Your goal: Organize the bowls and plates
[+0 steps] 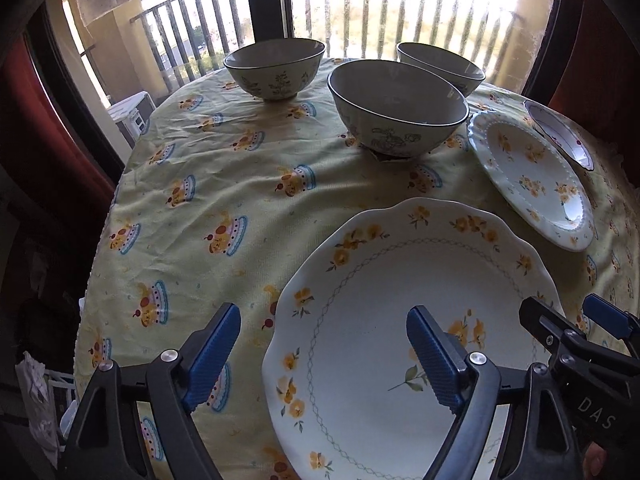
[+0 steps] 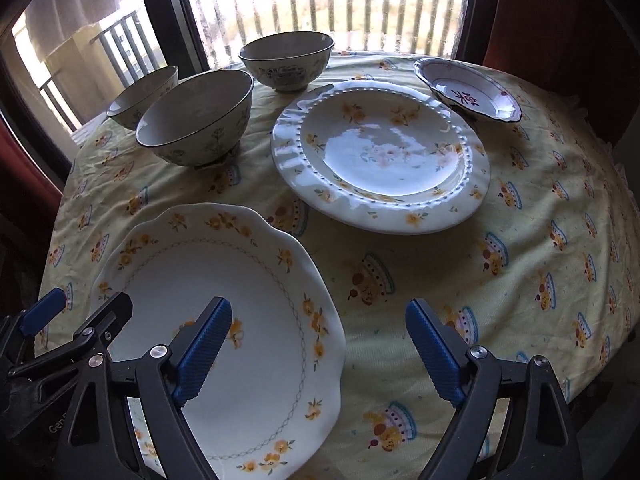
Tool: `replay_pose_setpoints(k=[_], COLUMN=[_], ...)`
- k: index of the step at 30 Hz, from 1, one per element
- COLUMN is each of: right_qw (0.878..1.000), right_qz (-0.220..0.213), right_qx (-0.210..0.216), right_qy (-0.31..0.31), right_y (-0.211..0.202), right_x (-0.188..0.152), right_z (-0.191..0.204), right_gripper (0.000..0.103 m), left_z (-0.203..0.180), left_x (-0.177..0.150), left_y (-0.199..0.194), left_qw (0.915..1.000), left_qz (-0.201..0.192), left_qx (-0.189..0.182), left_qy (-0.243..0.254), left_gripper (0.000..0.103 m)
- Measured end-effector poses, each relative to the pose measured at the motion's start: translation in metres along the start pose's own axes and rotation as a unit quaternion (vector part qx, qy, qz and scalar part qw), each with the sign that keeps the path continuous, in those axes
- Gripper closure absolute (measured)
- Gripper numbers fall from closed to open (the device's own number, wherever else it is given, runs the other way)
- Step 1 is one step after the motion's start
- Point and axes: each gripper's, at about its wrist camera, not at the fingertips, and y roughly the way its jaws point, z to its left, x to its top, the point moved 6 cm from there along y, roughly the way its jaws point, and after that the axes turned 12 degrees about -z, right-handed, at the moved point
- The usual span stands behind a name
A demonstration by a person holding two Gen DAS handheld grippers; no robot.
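Note:
A large scalloped plate [image 1: 360, 280] [image 2: 240, 264] with yellow flowers lies at the near edge of the table. My left gripper [image 1: 324, 356] stands open astride its left rim, one finger over the cloth, the other over the plate. My right gripper [image 2: 320, 354] stands open astride its right rim. Neither pair of pads touches the plate. Behind it lie a beaded flowered plate [image 2: 380, 152] [image 1: 532, 176] and a small dish [image 2: 468, 92] with a red character. Three patterned bowls [image 1: 276, 68] [image 1: 396, 108] [image 1: 440, 64] stand at the back.
A yellow printed cloth [image 1: 224, 184] covers the round table, which drops off at the left and right. A window with a balcony railing [image 1: 360, 12] is close behind the bowls, with red curtains [image 2: 560, 20] at both sides. Bare cloth lies right of the large plate.

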Motion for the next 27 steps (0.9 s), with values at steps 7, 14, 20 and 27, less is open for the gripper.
replay_pose_setpoints(k=[7, 14, 20, 27], right_qw=[0.998, 0.997, 0.996, 0.996], right_qz=[0.059, 0.078, 0.079, 0.088], right_qx=[-0.001, -0.005, -0.008, -0.002], right_qy=[0.007, 0.018, 0.035, 0.024], right_y=[0.031, 0.042, 0.045, 0.048], right_x=[-0.017, -0.019, -0.016, -0.010], right_z=[0.010, 0.015, 0.013, 0.010], right_gripper=[0.021, 0.029, 0.029, 0.031], left_z=[0.002, -0.001, -0.007, -0.010], left_x=[-0.014, -0.012, -0.005, 0.000], left_y=[0.026, 0.029, 0.033, 0.036], left_qw=[0.9985, 0.9969, 0.9951, 0.9941], left_qz=[0.048, 0.055, 0.055, 0.071], left_qx=[-0.025, -0.056, -0.079, -0.078], left_qy=[0.002, 0.003, 0.020, 0.028], left_gripper=[0.025, 0.028, 0.036, 0.035])
